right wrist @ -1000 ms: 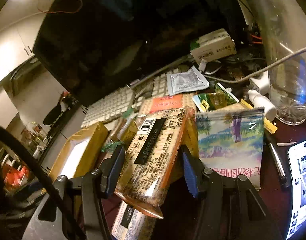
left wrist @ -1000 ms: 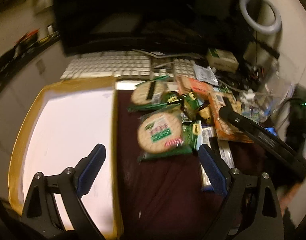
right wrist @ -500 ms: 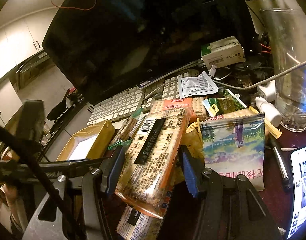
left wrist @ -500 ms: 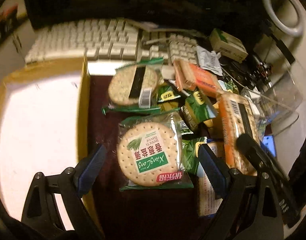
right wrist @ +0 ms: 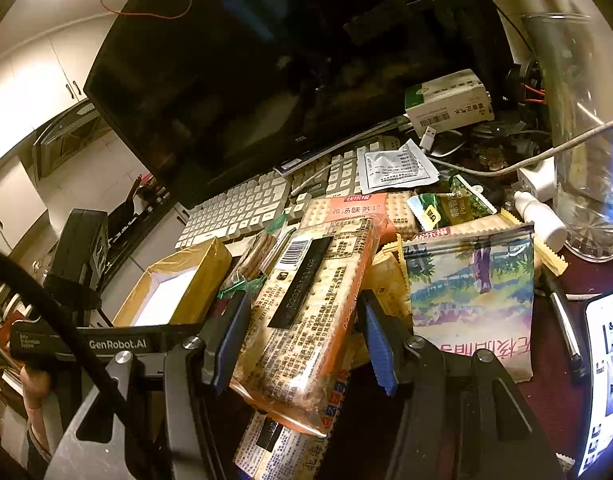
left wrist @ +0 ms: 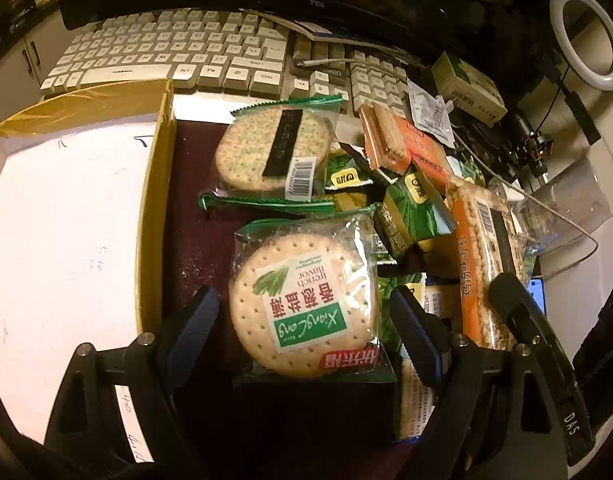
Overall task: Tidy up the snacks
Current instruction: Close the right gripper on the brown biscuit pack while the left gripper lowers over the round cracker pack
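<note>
The left gripper [left wrist: 304, 320] holds its jaws wide apart on either side of a round cracker pack in clear plastic with a green label [left wrist: 304, 304], not touching it. At 12 o'clock lies a second round cracker pack, barcode side up [left wrist: 272, 152]. At 9 o'clock sits an open cardboard box lined white [left wrist: 66, 220]; a cream keyboard [left wrist: 174, 52] spans the top.

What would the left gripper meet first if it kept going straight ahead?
The round XiangLong cracker pack, already lying between the open left gripper's fingers. Beyond it sits the second round cracker pack; depth is unclear.
</note>
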The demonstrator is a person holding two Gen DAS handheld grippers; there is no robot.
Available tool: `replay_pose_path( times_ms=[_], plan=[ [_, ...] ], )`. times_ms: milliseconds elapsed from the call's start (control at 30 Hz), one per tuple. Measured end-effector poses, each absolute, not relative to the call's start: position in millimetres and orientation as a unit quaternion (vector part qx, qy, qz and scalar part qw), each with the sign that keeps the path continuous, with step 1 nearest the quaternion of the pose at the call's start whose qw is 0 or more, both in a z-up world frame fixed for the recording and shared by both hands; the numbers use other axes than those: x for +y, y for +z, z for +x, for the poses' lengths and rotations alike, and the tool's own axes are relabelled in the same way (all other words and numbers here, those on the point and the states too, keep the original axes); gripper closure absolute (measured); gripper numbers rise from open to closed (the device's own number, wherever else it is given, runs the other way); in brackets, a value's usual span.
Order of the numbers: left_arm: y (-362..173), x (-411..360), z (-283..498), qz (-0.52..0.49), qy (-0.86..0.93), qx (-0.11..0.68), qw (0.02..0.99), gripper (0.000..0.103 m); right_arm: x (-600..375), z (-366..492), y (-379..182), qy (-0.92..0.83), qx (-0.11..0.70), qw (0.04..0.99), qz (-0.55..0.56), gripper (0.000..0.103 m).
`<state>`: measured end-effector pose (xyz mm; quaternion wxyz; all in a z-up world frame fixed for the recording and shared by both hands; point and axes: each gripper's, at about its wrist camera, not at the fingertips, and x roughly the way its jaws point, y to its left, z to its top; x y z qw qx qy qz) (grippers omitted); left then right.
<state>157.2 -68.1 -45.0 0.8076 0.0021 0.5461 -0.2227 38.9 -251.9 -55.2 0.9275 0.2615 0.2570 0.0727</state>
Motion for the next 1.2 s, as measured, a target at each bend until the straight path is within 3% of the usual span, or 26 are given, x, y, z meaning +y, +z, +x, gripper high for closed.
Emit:
replay_pose_path(
  times_ms=[100,133,333,433,567,700,833,967,1200],
  plan=[
    [-46.7,-72.0,156.0,0.016,-0.212,0.544,0.812,0.018,-252.5,39.4,-55.5,0.073,0.257,0.927,0.262,0.048],
    [-46.8,-72.0,155.9,0.018,-0.209,0.543,0.813,0.025,-252.5,39.8,-55.3,0.073,0.257,0.927,0.262,0.048],
    [-45.1,-66.9,156.3,-0.001,-0.213,0.542,0.813,0.029,-251.8,39.7,-55.3,0.074,0.257,0.928,0.261,0.048],
    [-38.2,-62.3,152.0,-0.018,-0.224,0.532,0.816,0.043,-251.7,40.2,-55.2,0.075,0.257,0.928,0.259,0.048],
    [-34.1,-64.2,146.1,-0.014,-0.226,0.525,0.821,0.049,-251.8,40.1,-55.2,0.075,0.257,0.928,0.259,0.048],
    [-35.4,-64.3,146.6,-0.019,-0.223,0.527,0.82,0.046,-251.4,40.4,-55.3,0.076,0.258,0.928,0.259,0.048],
    [-44.6,-60.0,153.9,-0.032,-0.215,0.542,0.812,0.031,-251.6,40.4,-54.4,0.077,0.257,0.928,0.258,0.048],
    [-44.0,-60.2,156.3,-0.031,-0.213,0.545,0.811,0.03,-251.6,40.2,-54.4,0.077,0.257,0.928,0.259,0.048],
    [-47.4,-72.5,161.5,0.001,-0.209,0.555,0.805,0.018,-251.9,41.0,-54.5,0.078,0.257,0.928,0.258,0.048]
  ],
)
